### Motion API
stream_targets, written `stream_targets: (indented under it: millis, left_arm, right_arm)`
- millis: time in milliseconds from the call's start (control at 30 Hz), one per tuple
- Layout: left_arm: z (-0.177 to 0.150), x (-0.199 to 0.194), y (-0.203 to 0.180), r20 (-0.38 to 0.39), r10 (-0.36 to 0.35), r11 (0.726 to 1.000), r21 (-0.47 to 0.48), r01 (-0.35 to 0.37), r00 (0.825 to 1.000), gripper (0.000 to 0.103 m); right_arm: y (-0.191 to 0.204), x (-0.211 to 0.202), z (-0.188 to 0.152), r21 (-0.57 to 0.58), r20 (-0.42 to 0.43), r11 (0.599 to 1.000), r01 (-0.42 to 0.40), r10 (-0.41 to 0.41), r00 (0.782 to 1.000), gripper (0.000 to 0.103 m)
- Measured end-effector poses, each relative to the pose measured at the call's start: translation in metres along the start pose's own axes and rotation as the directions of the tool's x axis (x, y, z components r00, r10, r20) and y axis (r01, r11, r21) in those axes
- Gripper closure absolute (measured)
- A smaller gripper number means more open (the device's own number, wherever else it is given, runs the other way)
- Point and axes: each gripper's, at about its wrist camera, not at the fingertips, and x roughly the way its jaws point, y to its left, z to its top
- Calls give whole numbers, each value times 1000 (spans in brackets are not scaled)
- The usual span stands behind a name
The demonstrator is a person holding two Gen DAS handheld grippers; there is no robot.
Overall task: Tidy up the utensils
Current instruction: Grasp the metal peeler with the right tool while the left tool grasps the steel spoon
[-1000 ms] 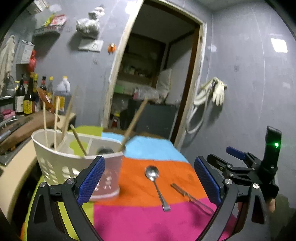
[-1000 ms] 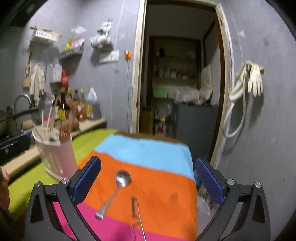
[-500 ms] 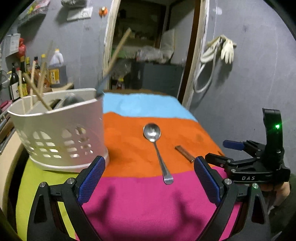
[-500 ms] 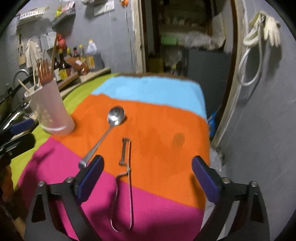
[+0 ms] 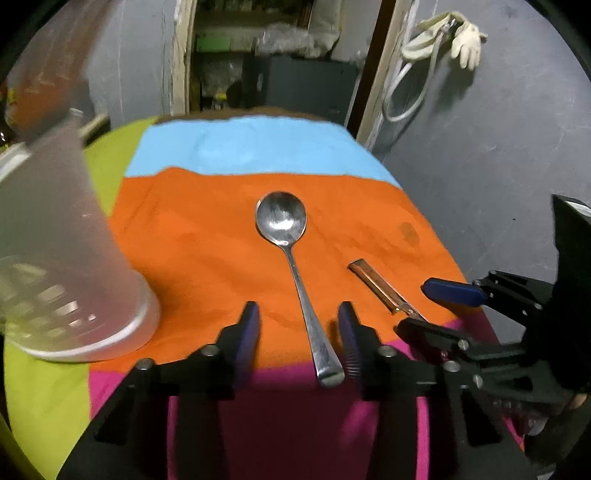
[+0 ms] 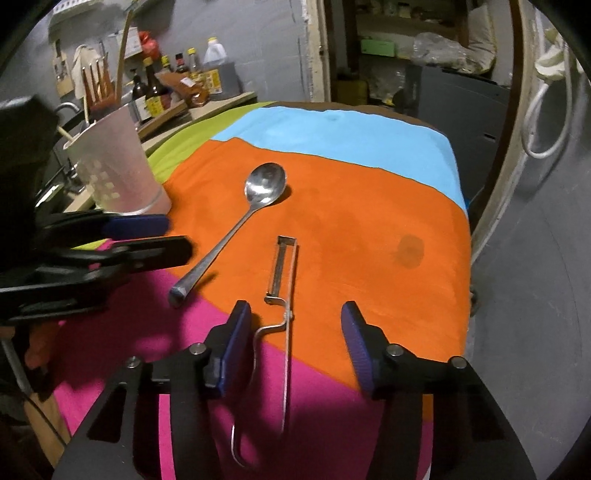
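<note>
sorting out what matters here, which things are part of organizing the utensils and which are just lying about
Part of the job:
- spoon
- peeler
- white utensil holder
- left gripper, jaws closing around the spoon handle
- right gripper, jaws closing over the peeler

Just lying about:
- bottles
- gloves

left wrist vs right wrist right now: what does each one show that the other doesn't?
Only the left wrist view: the spoon's handle end lying between the closing fingers of the left gripper, not yet pinched, and the gloves hanging on the wall.

Only the right wrist view: the whole wire peeler with its handle between the closing fingers of the right gripper, the bottles on the counter, and the sticks in the holder.

Both: spoon, white holder, striped cloth, doorway.
</note>
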Motion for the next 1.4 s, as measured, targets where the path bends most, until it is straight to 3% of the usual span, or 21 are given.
stream_targets:
  millis: [167, 300, 400, 967, 1033, 1100, 1167, 1200, 1267, 1400]
  left_arm:
    - [7, 19, 3, -67, -14, 1000, -4, 13, 998, 84]
    - [10, 25, 3, -85, 16, 1000, 0, -16, 996, 94]
    - [8, 24, 4, -89, 26, 1000, 3, -26, 996, 97]
    - [-28, -8, 5, -96, 17, 1000, 8, -16, 995, 97]
    - [-26, -8, 3, -90, 28, 999, 20, -27, 996, 96]
    - [-24, -8, 0, -83, 22, 999, 31, -20, 996, 86]
    - [-22, -10, -3, -50, 8, 999, 40, -6, 999, 60]
    - [-21, -11, -3, -33, 8, 999, 45, -6, 999, 56]
    - [-14, -9, -5, 3, 24, 997, 69, -24, 1000, 56]
    - [2, 7, -11, 1, 46, 994, 101, -46, 999, 56]
  right_arm:
    - [3, 6, 2, -27, -12, 1000, 1, -1, 1000, 67]
    - [6, 11, 4, -45, -25, 999, 9, -10, 1000, 72]
    - [8, 13, 5, -57, -31, 998, 11, -12, 999, 85]
    - [-8, 11, 6, 2, -19, 998, 69, -69, 997, 88]
    - [-10, 13, 8, 10, -26, 998, 68, -68, 997, 87]
    - [-11, 15, 9, 9, -29, 998, 68, -68, 997, 87]
    - [-11, 15, 10, 2, -31, 997, 72, -72, 997, 84]
    - [-11, 15, 10, 0, -30, 997, 74, -74, 997, 84]
    - [-13, 15, 10, 4, -30, 997, 73, -73, 997, 81]
    - [-16, 17, 11, 20, -28, 998, 61, -60, 998, 79]
